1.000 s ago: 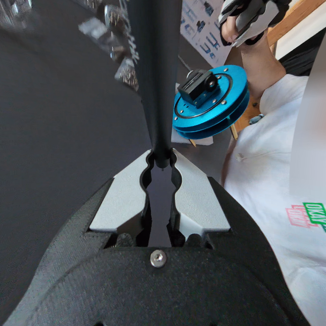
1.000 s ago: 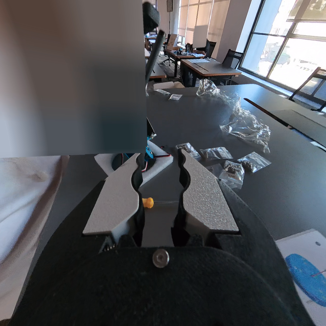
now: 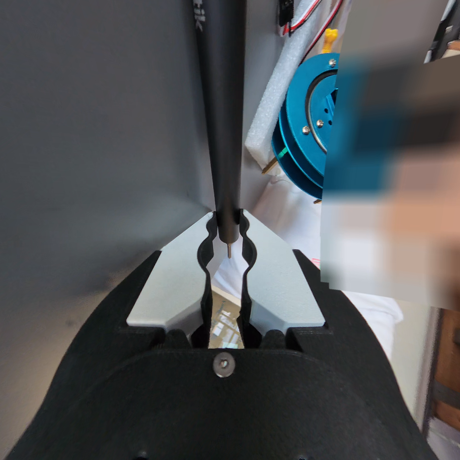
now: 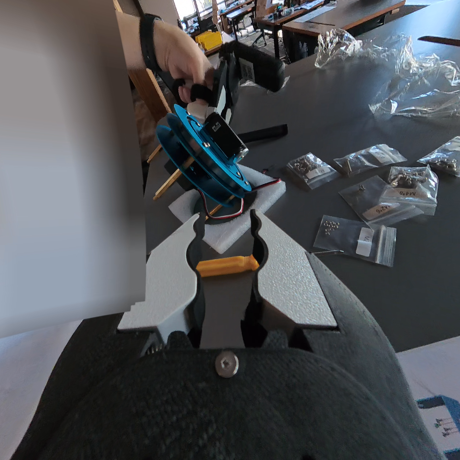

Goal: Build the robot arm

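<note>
Your left tongs (image 3: 227, 225) are closed on a slim black cylindrical driver tool (image 3: 219, 112), gripped near its metal bit end; the bit pokes back into the gap between the fingers, and the tool's long axis runs straight forward along them. The blue anodised metal disc assembly (image 3: 302, 134) with a black servo block on top sits just right of the tool's shaft in that view, tilted on its edge against a white foam pad (image 3: 271, 104). Your right tongs (image 4: 226, 219) are parted wide and hold nothing. A small orange plastic tool (image 4: 227, 265) lies crosswise on the dark grey bench (image 4: 311, 112) between their fingers, and the foam pad is just beyond the tips. In the right wrist view the blue assembly is ahead and slightly left, leaning, with brass standoffs sticking out below and red-white-black wires trailing onto the foam. Small clear zip bags of screws (image 4: 311, 169) lie to the right, with crumpled clear plastic wrap (image 4: 398, 72) farther back. The room is an open office with desks behind.
</note>
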Demonstrator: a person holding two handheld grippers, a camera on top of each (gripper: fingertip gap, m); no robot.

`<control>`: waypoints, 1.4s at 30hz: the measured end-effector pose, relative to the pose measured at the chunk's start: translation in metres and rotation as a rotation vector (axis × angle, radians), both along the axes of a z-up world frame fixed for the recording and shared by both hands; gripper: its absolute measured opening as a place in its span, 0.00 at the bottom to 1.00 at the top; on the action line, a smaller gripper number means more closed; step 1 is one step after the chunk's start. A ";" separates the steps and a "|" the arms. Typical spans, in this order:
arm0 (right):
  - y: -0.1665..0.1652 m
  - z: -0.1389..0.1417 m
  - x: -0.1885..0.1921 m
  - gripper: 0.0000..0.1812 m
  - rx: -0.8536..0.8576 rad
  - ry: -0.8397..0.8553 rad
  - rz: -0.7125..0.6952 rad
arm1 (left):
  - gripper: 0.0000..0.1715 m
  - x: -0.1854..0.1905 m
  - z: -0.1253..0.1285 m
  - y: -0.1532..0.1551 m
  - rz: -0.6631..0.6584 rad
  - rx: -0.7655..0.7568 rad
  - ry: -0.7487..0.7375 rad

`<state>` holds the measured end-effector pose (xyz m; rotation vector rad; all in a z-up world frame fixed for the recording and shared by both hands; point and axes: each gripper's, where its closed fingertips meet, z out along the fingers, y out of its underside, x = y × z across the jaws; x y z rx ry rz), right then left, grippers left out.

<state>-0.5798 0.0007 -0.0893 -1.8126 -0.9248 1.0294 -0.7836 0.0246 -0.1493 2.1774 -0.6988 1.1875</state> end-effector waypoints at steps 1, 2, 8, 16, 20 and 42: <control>-0.001 0.000 0.000 0.20 0.000 -0.001 0.005 | 0.09 -0.001 0.000 0.001 0.000 0.017 0.020; -0.002 -0.001 0.000 0.20 0.001 -0.005 0.008 | 0.09 -0.003 -0.001 0.002 0.006 0.033 0.039; -0.008 -0.011 -0.009 0.20 -0.026 -0.033 0.029 | 0.11 -0.018 0.000 0.006 0.046 0.150 0.078; 0.001 -0.008 -0.016 0.24 0.032 -0.029 0.018 | 0.09 -0.028 0.012 0.024 0.082 0.476 -0.041; -0.003 0.018 -0.030 0.27 0.133 -0.039 0.007 | 0.09 -0.011 0.034 0.029 0.055 0.800 -0.251; 0.015 0.003 -0.089 0.20 0.525 -0.957 0.047 | 0.24 0.065 0.038 -0.011 -0.478 1.515 -0.847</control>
